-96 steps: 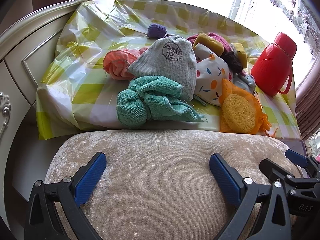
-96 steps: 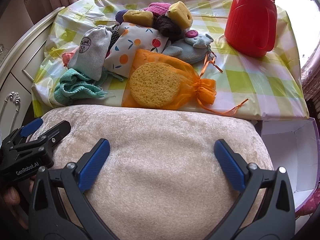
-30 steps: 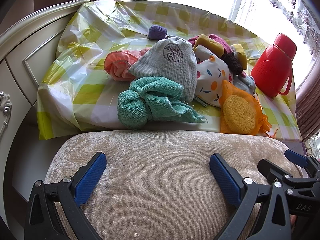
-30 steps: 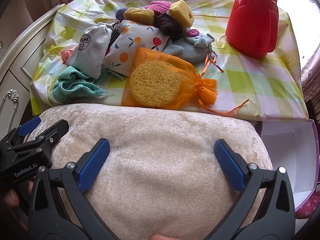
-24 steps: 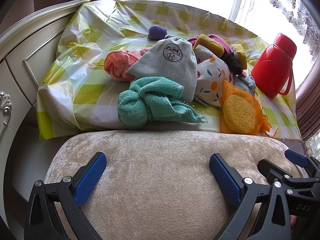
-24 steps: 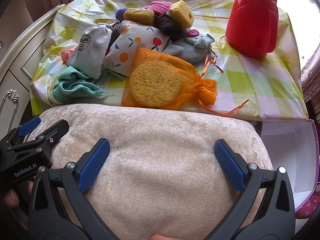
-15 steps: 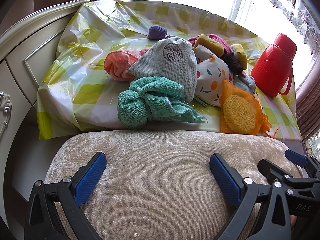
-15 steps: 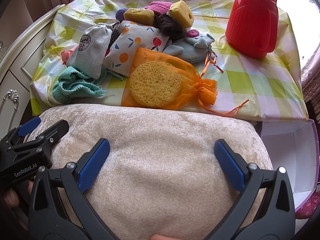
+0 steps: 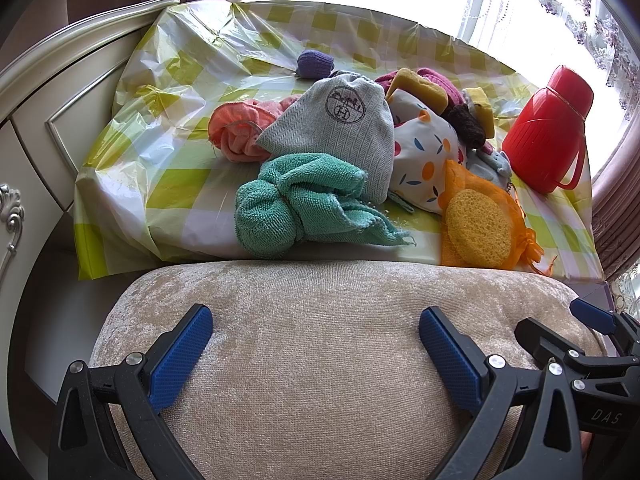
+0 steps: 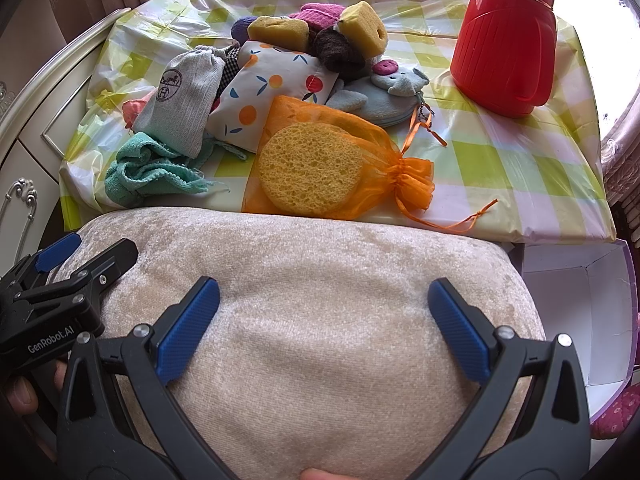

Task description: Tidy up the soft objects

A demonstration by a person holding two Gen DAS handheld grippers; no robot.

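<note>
A pile of soft things lies on the checked tablecloth (image 9: 168,184): a teal towel (image 9: 296,208), a grey drawstring pouch (image 9: 340,128), a pink cloth (image 9: 240,132), a fruit-print pouch (image 10: 272,92), an orange mesh bag holding a round sponge (image 10: 316,164), yellow sponges (image 10: 362,30), a grey plush purse (image 10: 380,98). My left gripper (image 9: 316,344) and right gripper (image 10: 324,312) are both open and empty, side by side over a beige velvet stool (image 9: 320,340), short of the pile.
A red thermos (image 10: 508,36) stands at the table's back right. An open white box (image 10: 572,308) sits low at the right of the stool. A cream cabinet (image 9: 48,112) stands to the left. Curtains and a bright window are behind.
</note>
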